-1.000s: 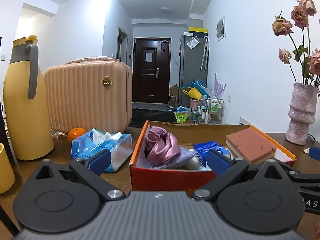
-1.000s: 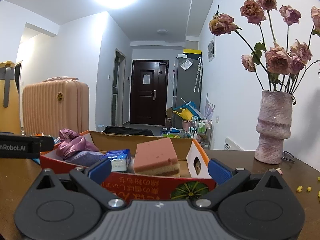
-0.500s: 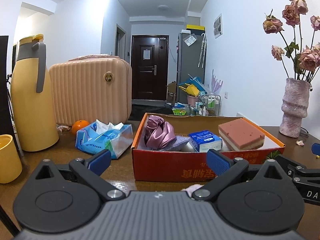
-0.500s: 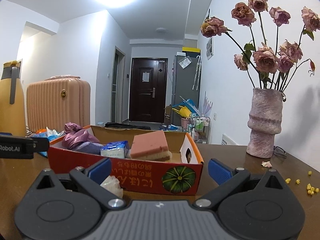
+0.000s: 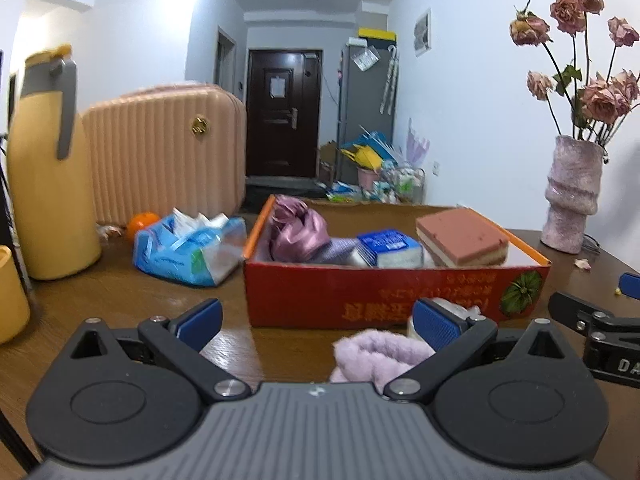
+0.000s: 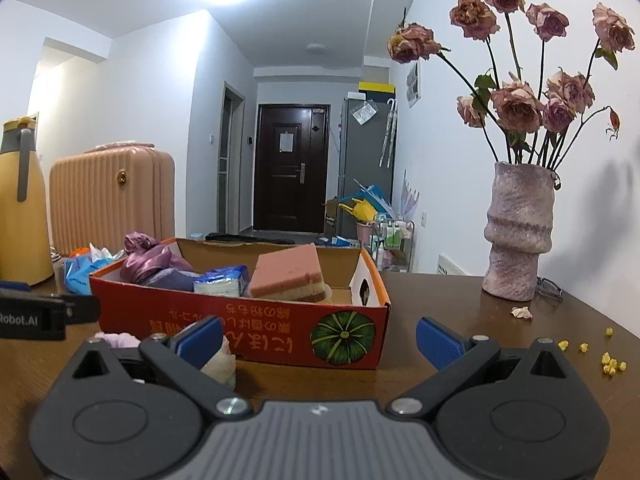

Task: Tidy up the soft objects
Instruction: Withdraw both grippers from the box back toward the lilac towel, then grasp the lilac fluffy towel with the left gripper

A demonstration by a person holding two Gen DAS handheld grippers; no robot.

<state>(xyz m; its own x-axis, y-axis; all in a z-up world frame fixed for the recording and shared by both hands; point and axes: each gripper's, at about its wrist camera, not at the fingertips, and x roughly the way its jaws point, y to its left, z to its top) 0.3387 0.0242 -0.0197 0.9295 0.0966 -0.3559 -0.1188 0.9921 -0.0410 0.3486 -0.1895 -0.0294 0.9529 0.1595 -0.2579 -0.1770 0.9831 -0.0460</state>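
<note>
A red cardboard box [image 5: 360, 300] stands on the brown table and holds a purple satin cloth [image 5: 298, 230], a blue tissue pack [image 5: 390, 246] and a pink sponge [image 5: 460, 236]. The box also shows in the right wrist view [image 6: 260, 328]. A fluffy lilac soft item [image 5: 376, 354] and a white soft item [image 5: 456, 310] lie on the table in front of the box, by my left gripper's right finger. My left gripper [image 5: 318, 320] is open and empty. My right gripper [image 6: 318, 338] is open and empty; the white item [image 6: 220, 364] sits by its left finger.
A blue tissue bag [image 5: 192, 250], an orange [image 5: 142, 222], a yellow jug [image 5: 48, 164] and a pink suitcase [image 5: 164, 160] stand left of the box. A vase of dried roses [image 6: 518, 232] stands at the right, with petals and yellow crumbs [image 6: 608, 360] nearby.
Both grippers have pulled back from the box and dropped lower. The lilac and white soft items in front of the box have come into view.
</note>
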